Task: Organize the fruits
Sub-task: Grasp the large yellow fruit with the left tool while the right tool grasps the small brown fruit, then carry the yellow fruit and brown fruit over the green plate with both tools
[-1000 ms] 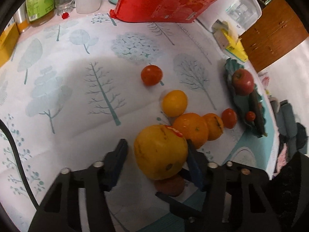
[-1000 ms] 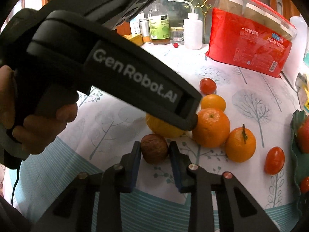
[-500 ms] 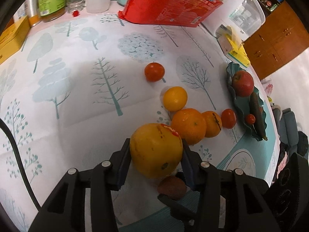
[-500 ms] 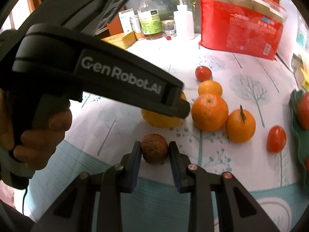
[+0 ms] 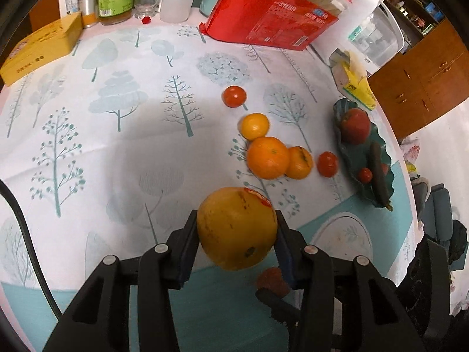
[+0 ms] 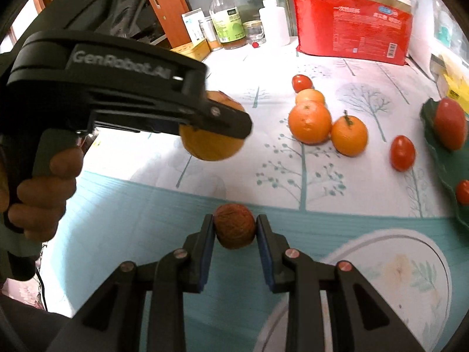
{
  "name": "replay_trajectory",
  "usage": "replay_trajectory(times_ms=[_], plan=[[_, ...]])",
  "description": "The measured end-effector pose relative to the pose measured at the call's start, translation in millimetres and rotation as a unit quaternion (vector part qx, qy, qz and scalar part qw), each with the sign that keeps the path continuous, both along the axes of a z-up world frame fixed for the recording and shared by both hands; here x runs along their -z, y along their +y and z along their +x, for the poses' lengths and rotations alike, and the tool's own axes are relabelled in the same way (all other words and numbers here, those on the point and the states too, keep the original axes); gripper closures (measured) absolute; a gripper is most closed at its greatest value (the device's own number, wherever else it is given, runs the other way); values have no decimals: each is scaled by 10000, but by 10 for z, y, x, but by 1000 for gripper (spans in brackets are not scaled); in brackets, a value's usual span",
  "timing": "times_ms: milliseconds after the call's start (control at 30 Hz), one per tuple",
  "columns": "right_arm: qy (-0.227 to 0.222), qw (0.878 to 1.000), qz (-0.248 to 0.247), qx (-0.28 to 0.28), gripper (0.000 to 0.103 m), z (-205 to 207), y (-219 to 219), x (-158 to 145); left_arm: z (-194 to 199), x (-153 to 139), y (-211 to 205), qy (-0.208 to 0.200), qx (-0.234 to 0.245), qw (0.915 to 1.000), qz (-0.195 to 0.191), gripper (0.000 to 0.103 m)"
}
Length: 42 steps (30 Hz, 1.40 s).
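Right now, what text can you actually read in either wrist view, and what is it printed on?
"GenRobot.AI": white letters on the side of the left gripper's black body, seen in the right wrist view.
Red package: white Chinese characters and a blue badge, too blurred to read.
Green-labelled bottle: label print too small.
Yellow box: small print on its side, unreadable.
Yellow tissue pack: markings too blurred.
Red sticker on the large yellow fruit: no legible text.

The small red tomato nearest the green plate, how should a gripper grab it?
Grip the small red tomato across its narrow middle, coming from above. It lies apart from the stemmed orange and the green plate, so both sides look free.
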State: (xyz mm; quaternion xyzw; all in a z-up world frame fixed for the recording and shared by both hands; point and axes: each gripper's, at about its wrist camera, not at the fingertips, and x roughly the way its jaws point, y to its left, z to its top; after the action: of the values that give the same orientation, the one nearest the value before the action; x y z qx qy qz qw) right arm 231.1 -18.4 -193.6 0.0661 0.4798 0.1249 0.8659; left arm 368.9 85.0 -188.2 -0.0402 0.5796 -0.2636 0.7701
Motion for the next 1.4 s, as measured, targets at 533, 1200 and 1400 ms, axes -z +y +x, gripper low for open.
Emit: replay_trajectory(times_ms=[533,1200,1400], plan=[[-241,9980,-118,570,74,-722,-1000,-266,-620,-448,-479,-248,-248,9994,60,57],[-331,9961,-412,711,74,-1040,-2841,-572,-1043,-671,-1852,-390,-642,9971,144,57],[-446,9949,-555,708,74,-950,-3290,-626,-968,-685,-2171,-457,-675,9964,242,57]])
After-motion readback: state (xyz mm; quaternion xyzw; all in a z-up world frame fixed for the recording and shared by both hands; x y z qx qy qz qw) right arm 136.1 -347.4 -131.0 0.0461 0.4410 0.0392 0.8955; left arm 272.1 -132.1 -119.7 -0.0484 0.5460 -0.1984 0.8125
